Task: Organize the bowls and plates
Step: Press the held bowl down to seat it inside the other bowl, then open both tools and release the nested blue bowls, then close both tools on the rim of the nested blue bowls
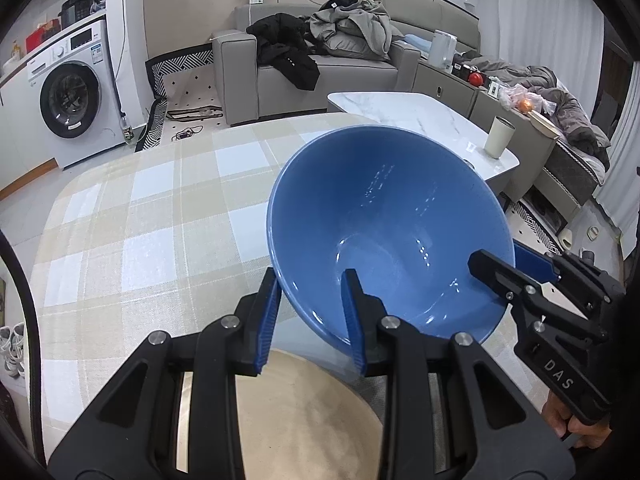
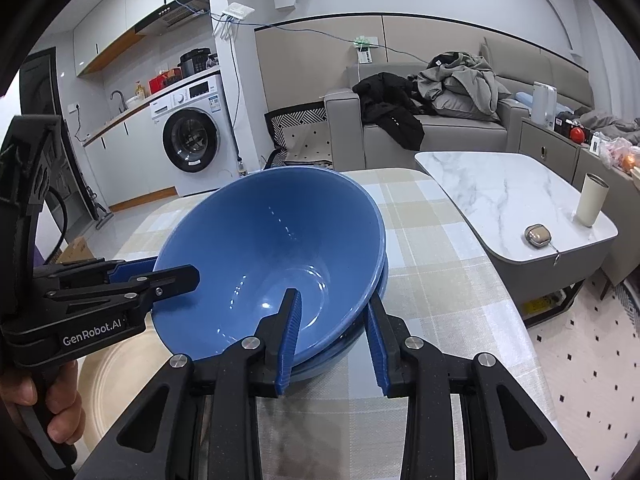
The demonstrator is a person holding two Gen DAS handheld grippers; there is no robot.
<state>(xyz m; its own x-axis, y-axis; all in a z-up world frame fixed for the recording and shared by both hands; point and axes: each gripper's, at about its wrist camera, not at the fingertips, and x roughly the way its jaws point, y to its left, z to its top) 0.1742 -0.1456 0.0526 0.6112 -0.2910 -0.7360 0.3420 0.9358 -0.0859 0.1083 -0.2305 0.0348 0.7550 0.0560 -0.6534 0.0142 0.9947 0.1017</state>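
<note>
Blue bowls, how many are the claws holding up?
2. One blue bowl is on top, tilted. A second blue bowl is nested right under it; only its rim shows in the right wrist view. Both claws grip their rims. More could hide underneath.

Glossy glazed blue bowl (image 1: pixel 384 216), matt checked cloth (image 1: pixel 152 216)

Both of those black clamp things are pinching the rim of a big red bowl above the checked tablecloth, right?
Nearly. The large glossy bowl is blue, not red, as both wrist views show. The rest holds: the left gripper and the right gripper each pinch its rim above the beige-and-white checked tablecloth.
</note>
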